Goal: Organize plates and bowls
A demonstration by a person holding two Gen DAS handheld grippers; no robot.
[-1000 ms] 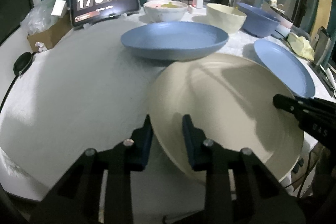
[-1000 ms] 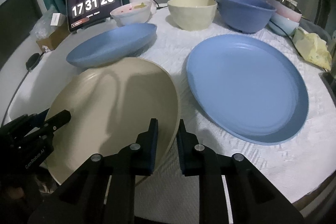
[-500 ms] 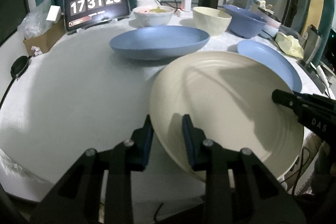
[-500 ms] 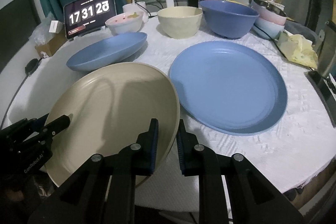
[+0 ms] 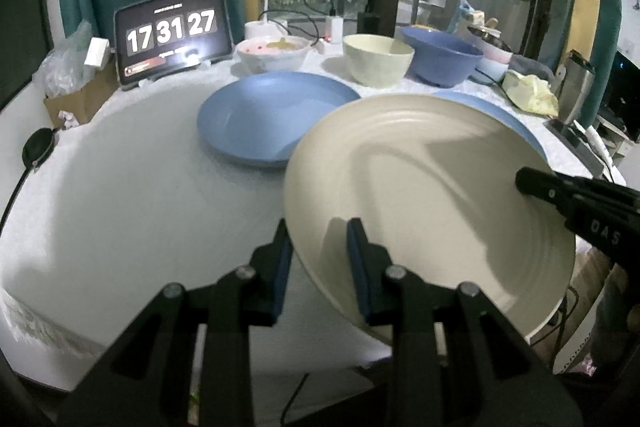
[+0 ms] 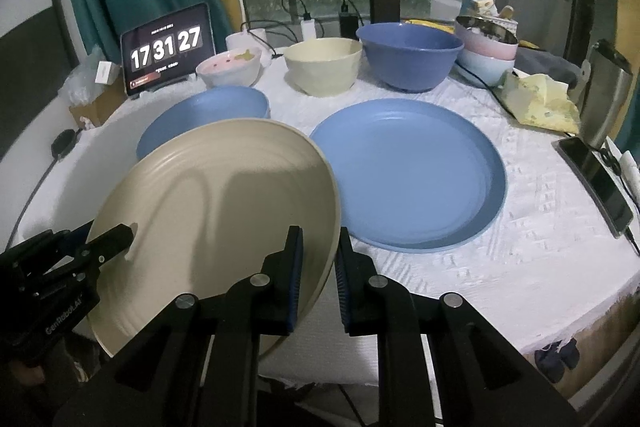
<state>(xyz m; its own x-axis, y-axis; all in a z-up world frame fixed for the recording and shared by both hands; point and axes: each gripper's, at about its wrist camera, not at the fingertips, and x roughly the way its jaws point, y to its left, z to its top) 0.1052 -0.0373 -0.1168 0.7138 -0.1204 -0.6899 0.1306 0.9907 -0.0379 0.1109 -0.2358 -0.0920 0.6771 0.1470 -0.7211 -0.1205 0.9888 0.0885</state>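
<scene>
A large cream plate (image 5: 432, 187) hangs tilted above the table's near edge, held at both sides. My left gripper (image 5: 319, 231) is shut on its left rim, and my right gripper (image 6: 320, 239) is shut on its right rim (image 6: 216, 203). Each gripper shows in the other's view: the right one (image 5: 528, 183), the left one (image 6: 120, 239). On the white cloth behind lie a deep blue plate (image 6: 200, 111) and a flat blue plate (image 6: 408, 179). Further back stand a white bowl (image 6: 230, 67), a cream bowl (image 6: 324, 67) and a blue bowl (image 6: 410, 55).
A tablet clock (image 6: 168, 51) stands at the back left. Stacked pink and pale blue bowls (image 6: 486, 55), a yellow cloth (image 6: 540, 103), a steel tumbler (image 6: 604, 91) and a phone (image 6: 596, 183) crowd the right side. Cables run along the back.
Both grippers have risen with the cream plate between them. The plate now covers the near edges of the two blue plates in view. Both grips look unchanged.
</scene>
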